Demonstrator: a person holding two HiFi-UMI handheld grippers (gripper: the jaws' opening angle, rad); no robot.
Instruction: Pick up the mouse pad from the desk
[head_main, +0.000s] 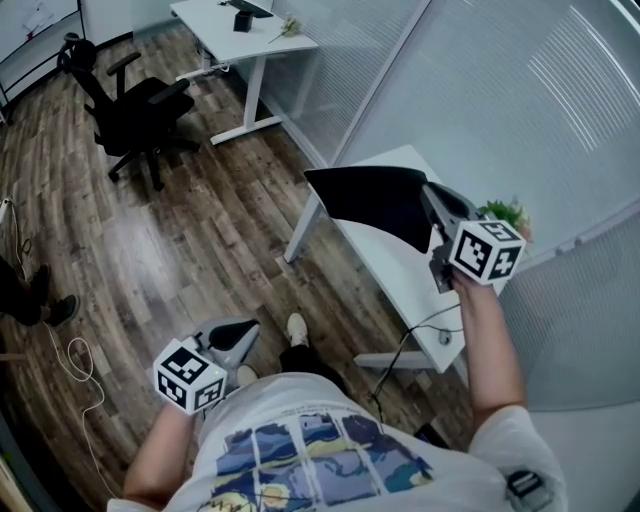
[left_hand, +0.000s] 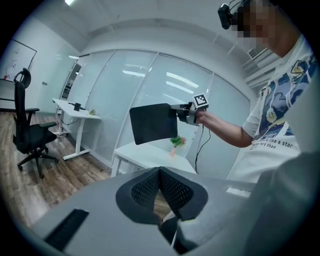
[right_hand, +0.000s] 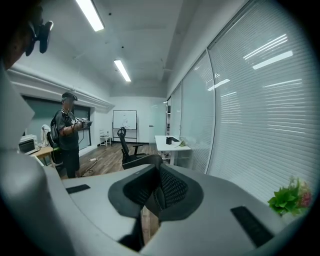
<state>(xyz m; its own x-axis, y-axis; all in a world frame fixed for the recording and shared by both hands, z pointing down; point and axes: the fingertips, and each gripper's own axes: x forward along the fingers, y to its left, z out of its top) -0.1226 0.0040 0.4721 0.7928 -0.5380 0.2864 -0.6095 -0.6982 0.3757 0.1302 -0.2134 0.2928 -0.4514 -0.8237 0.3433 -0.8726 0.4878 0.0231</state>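
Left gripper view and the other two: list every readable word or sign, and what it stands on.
"like a star": T-shirt, start cut off; the line beneath is too blurred to read.
Whiteboard: marks too small to read.
Marker cube: square patterns, no words.
Mouse pad: plain black, no print.

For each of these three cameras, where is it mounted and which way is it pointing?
Head view: on the person's head, looking steeply down at the white desk and floor; shows both forearms, shirt, left gripper, right gripper.
Left gripper view: on the left gripper, facing the mouse pad; shows its own fingers, the person's torso, right arm.
Right gripper view: on the right gripper, facing down the office toward a black chair; shows its own fingers.
Shared: head and left gripper views both show the mouse pad above the desk.
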